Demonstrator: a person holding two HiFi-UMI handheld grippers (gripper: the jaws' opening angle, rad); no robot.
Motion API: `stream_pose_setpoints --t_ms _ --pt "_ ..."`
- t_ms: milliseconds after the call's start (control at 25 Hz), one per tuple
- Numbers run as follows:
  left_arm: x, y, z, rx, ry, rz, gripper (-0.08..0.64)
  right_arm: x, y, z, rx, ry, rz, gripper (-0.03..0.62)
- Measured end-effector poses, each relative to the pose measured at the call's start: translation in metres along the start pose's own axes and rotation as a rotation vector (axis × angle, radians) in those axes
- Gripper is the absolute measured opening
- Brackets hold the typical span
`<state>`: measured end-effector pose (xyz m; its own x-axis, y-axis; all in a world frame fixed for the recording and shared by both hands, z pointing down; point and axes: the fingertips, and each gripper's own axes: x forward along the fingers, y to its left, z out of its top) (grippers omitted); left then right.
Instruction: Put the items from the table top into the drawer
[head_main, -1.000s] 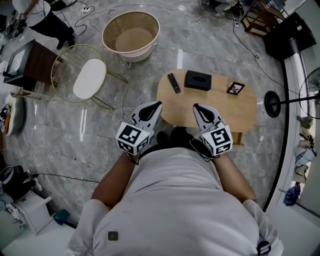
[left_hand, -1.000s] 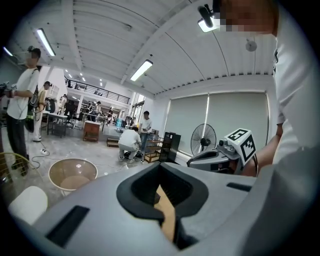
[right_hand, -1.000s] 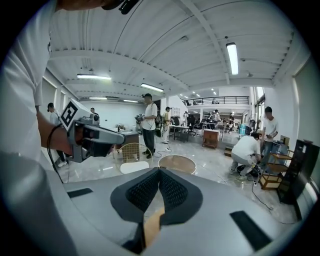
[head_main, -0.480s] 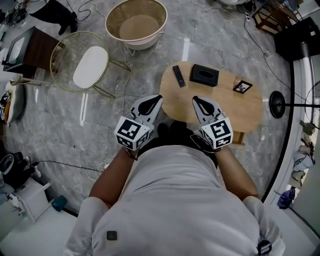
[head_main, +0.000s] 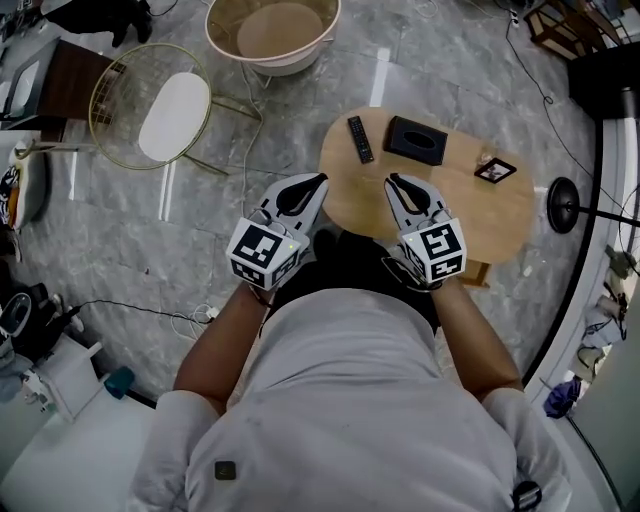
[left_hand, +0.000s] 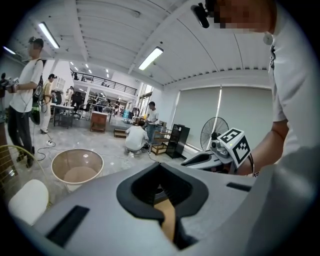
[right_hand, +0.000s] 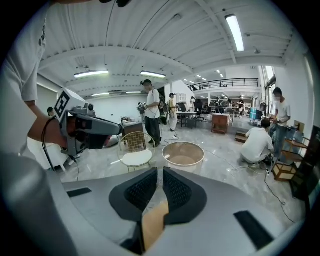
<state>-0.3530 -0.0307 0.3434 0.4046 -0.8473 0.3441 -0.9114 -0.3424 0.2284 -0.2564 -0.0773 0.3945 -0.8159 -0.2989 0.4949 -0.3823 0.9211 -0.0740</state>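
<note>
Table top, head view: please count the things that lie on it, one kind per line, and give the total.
Remote control: 1
Black tissue box: 1
Small picture frame: 1
Total: 3

Near edge of oval light-wood table (head_main: 500, 215) hidden behind white-shirted person's torso (head_main: 340, 400). Round beige tub (head_main: 272, 30) cut off at top edge, head view. Small black-framed picture (head_main: 495, 169): content too small to tell. Slim black remote (head_main: 359, 138): btns unreadable. Both gripper views: table only a tan sliver.
</note>
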Motion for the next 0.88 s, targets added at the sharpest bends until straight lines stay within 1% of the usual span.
stream_pose_setpoints --t_ms 80,120,160,440,680,880 --pt "0.013 0.008 -0.002 0.0 0.015 0.006 0.009 0.012 -0.011 -0.009 0.022 0.019 0.011 0.059" --pt "0.019 0.012 -0.003 -0.002 0.02 0.011 0.009 0.019 -0.017 -0.014 0.032 0.03 0.017 0.096" --pt "0.025 0.017 -0.005 -0.006 0.026 0.016 0.009 0.027 -0.023 -0.019 0.041 0.042 0.023 0.115" --pt "0.074 0.052 -0.028 -0.032 0.072 0.031 0.009 0.085 -0.062 -0.054 0.111 0.123 0.038 0.187" --pt "0.121 0.078 -0.064 -0.062 0.105 0.04 0.009 0.137 -0.087 -0.092 0.151 0.177 0.053 0.215" --pt "0.155 0.098 -0.106 -0.103 0.142 0.046 0.009 0.181 -0.107 -0.133 0.215 0.239 0.044 0.235"
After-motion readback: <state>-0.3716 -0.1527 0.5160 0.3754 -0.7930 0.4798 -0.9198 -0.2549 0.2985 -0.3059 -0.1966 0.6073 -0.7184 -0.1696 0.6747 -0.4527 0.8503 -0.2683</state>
